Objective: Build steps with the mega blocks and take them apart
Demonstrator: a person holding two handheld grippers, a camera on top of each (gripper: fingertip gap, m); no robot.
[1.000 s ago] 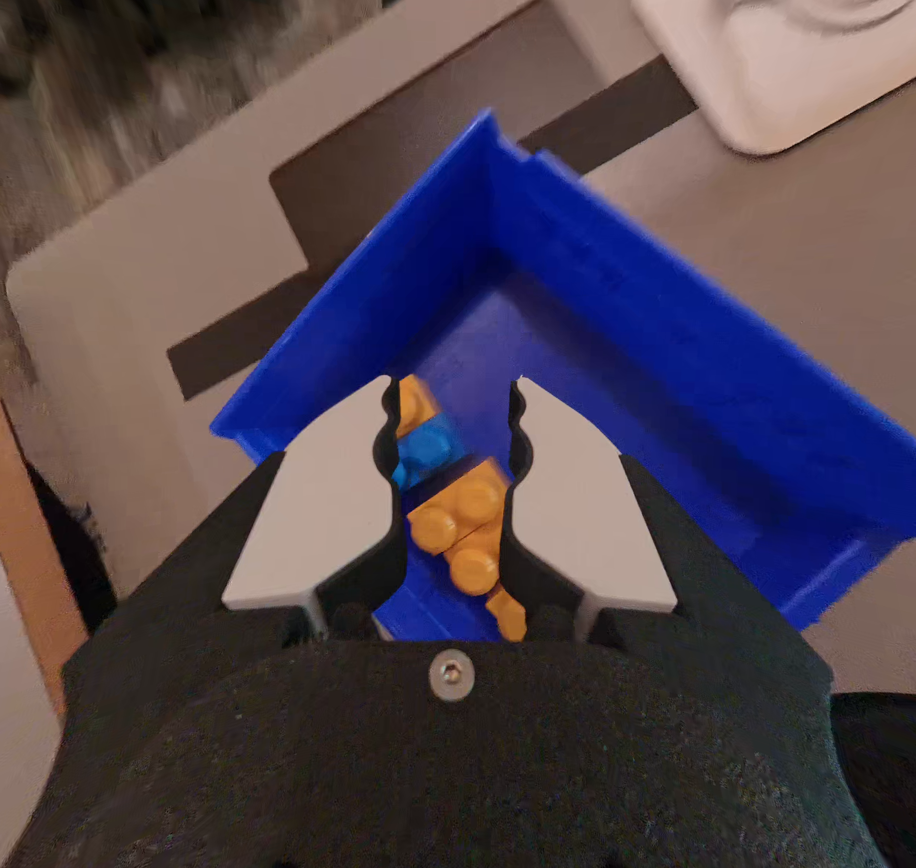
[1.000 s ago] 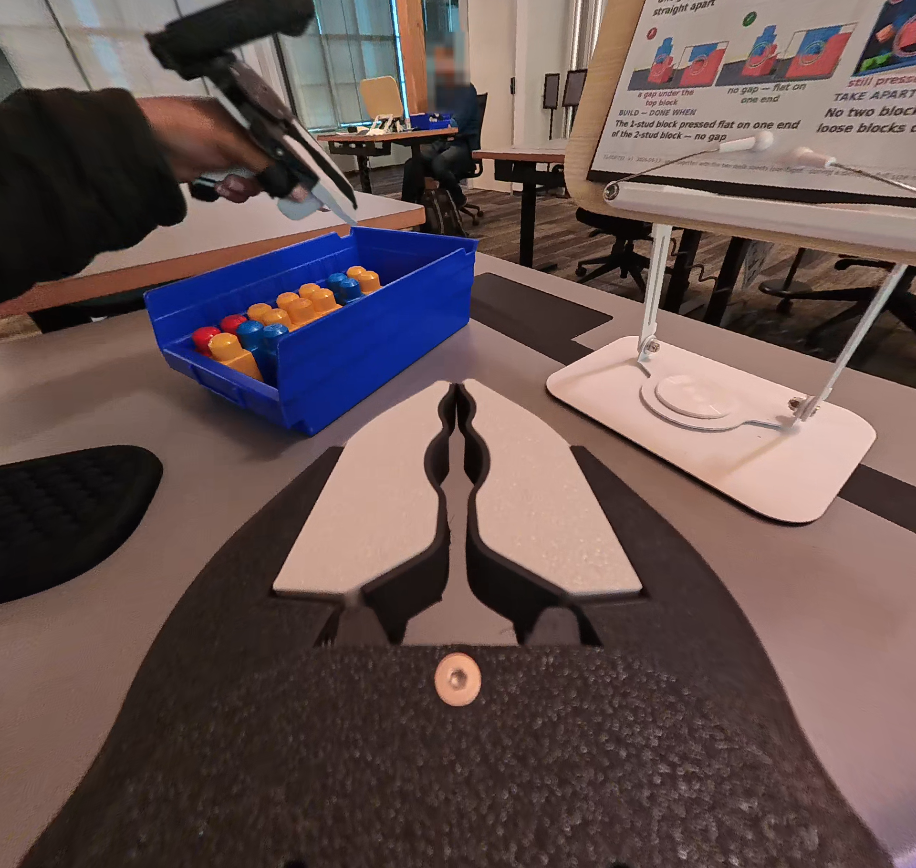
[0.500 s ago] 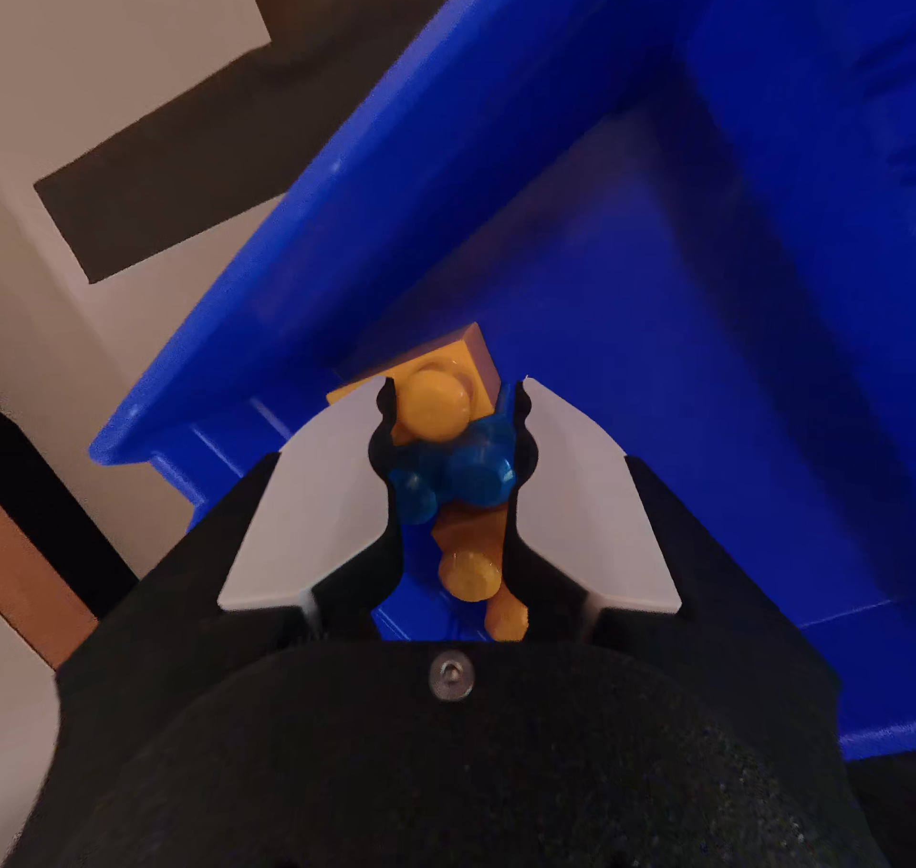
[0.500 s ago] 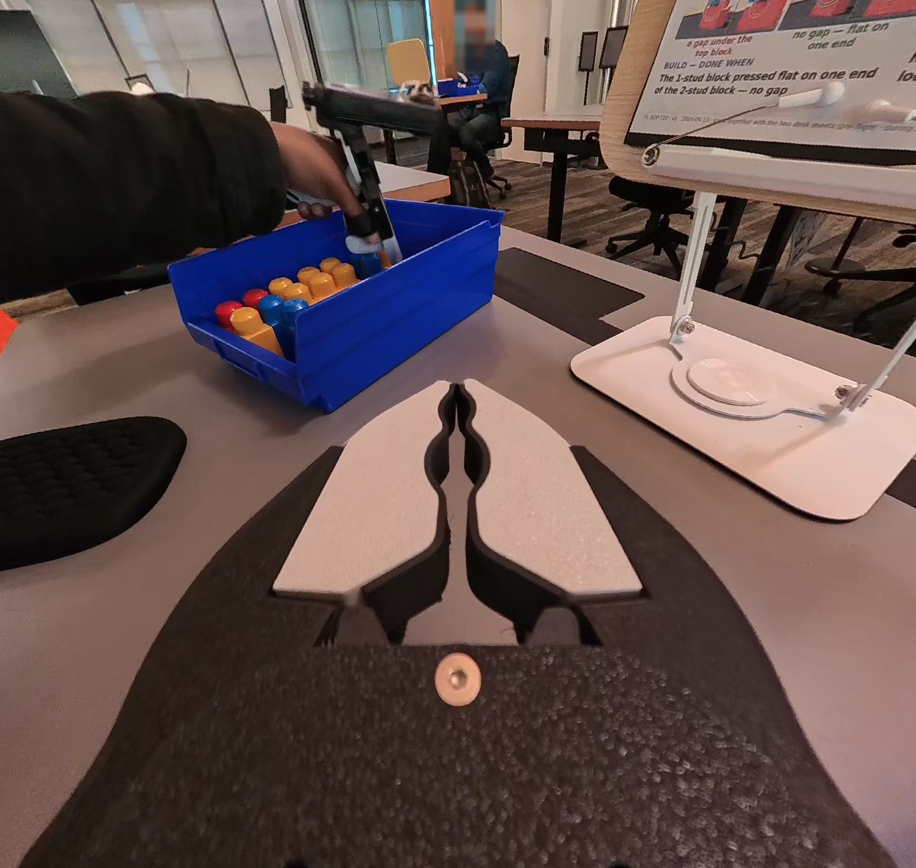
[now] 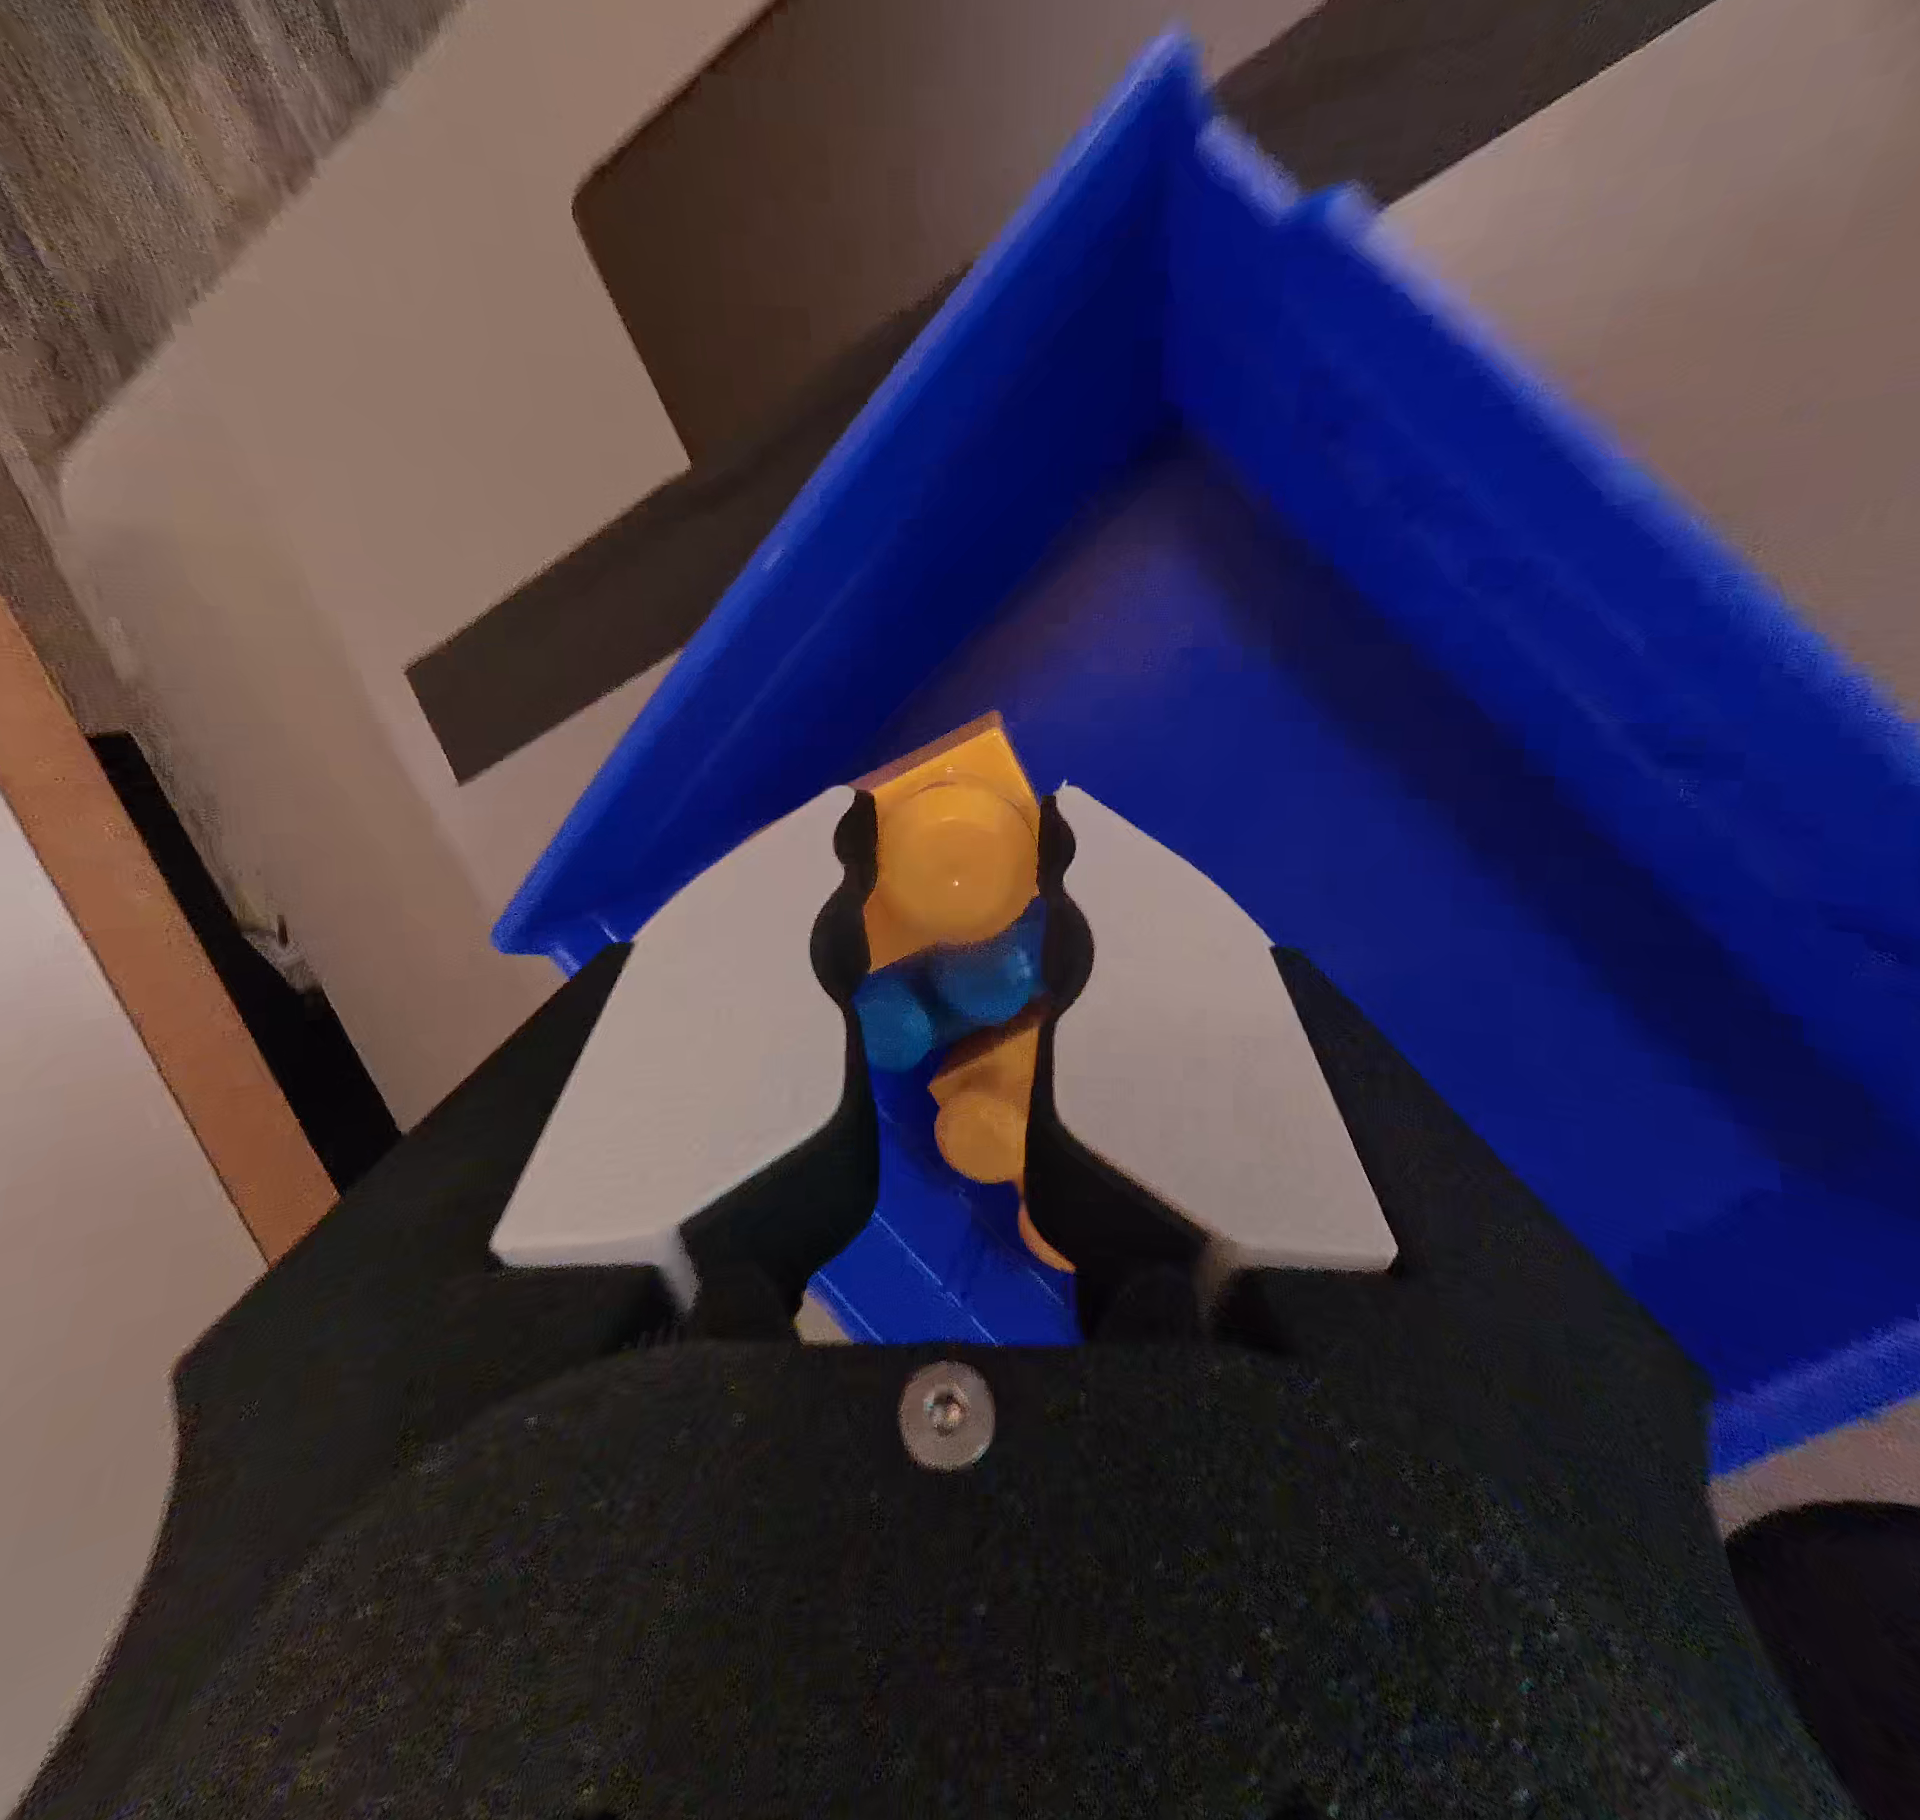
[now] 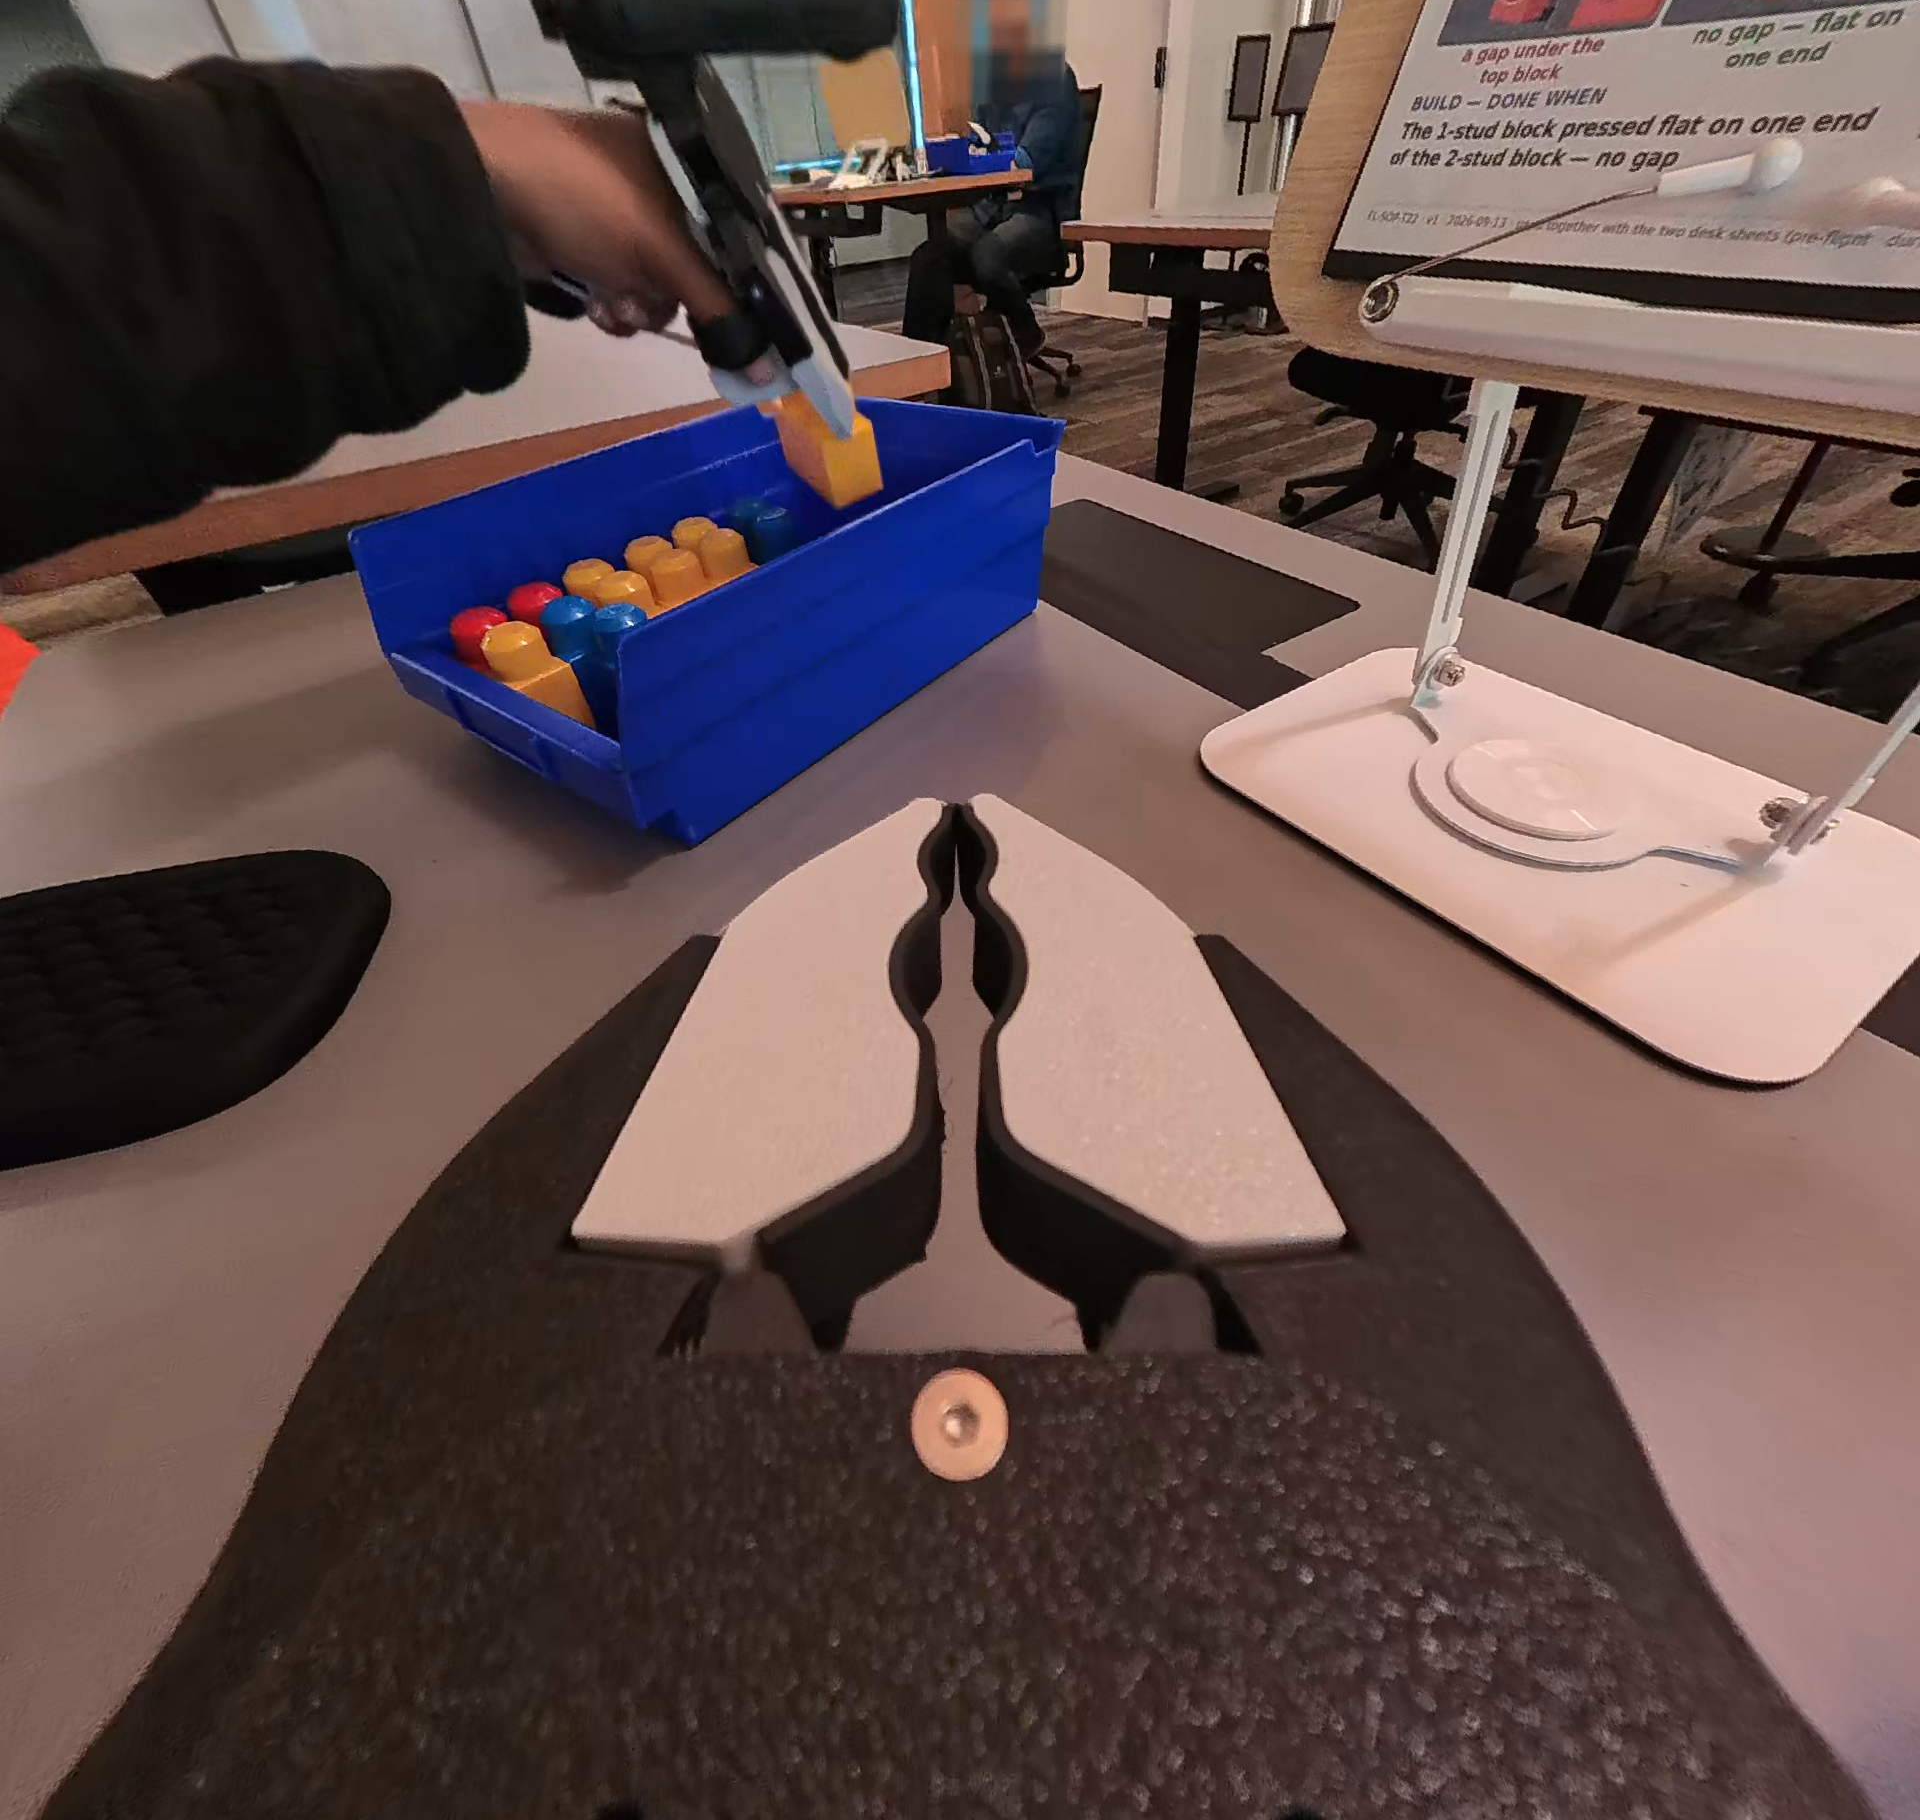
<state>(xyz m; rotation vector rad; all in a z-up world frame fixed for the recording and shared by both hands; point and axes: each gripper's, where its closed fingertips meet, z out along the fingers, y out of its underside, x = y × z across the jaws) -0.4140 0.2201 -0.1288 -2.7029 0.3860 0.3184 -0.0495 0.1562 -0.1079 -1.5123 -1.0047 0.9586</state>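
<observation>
Nearest, the right gripper (image 6: 956,820) rests low over the grey table (image 6: 1039,721), its jaws nearly closed on nothing. Farther off, the left gripper (image 5: 951,814) clamps a yellow block (image 5: 951,861) by its stud — lifted above the far end of the blue bin (image 6: 831,648), where more blocks (image 6: 623,591) lie in a row.

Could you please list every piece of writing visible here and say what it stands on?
Instruction sheet on the white stand: printed lines in red, green and black; wording not copied.
Fine line at its foot: too small to read.
Blue bin, blocks: no writing.
</observation>
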